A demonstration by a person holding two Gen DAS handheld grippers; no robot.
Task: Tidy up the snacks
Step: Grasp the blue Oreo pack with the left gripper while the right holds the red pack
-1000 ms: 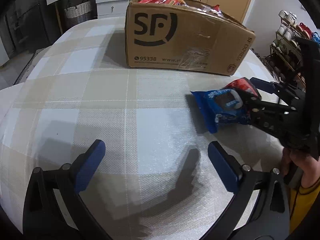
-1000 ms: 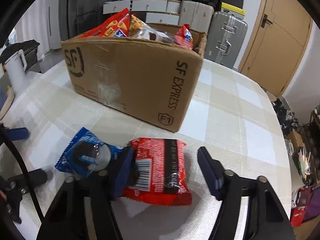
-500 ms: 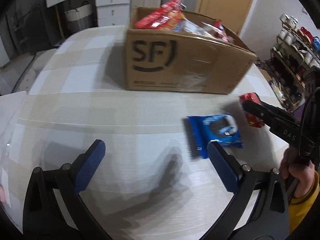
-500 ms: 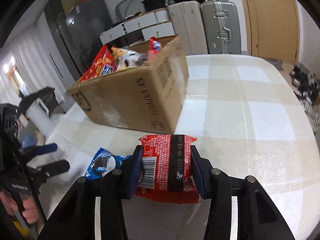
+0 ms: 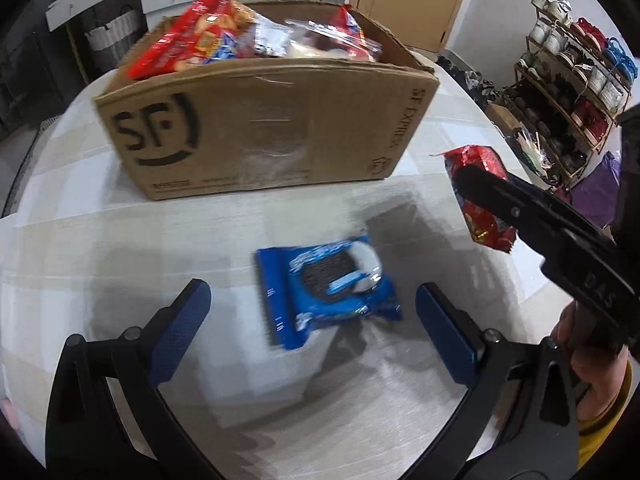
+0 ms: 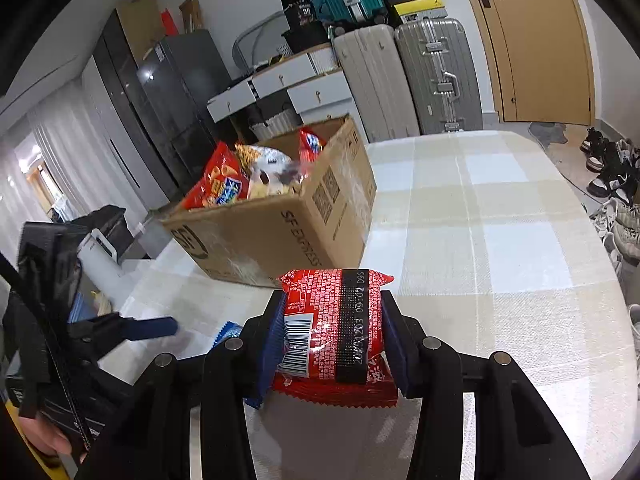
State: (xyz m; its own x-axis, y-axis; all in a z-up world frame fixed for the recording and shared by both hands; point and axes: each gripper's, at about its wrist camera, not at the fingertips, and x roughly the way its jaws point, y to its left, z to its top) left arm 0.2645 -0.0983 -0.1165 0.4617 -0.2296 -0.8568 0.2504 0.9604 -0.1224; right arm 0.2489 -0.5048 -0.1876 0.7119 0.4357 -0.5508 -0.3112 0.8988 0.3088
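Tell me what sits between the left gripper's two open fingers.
In the left wrist view, the blue cookie packet lies flat on the checked tablecloth in front of the gap of the open left gripper, touching neither finger.

Table (image 5: 120,240) under a checked cloth, pale grey, beige and white; edge rounded.

Bearing an open cardboard box (image 5: 260,132), printed SF on the long side and SF EXPRESS on the short end, standing toward the far part and filled above the rim with snack bags. Nearer, apart from the box, a blue cookie packet (image 5: 328,292) lying flat on the cloth, picture side up, somewhat blurred. From the right wrist view only a blue corner of that packet (image 6: 226,330) visible; broad stretch of cloth (image 6: 500,240) right of the box (image 6: 280,236).
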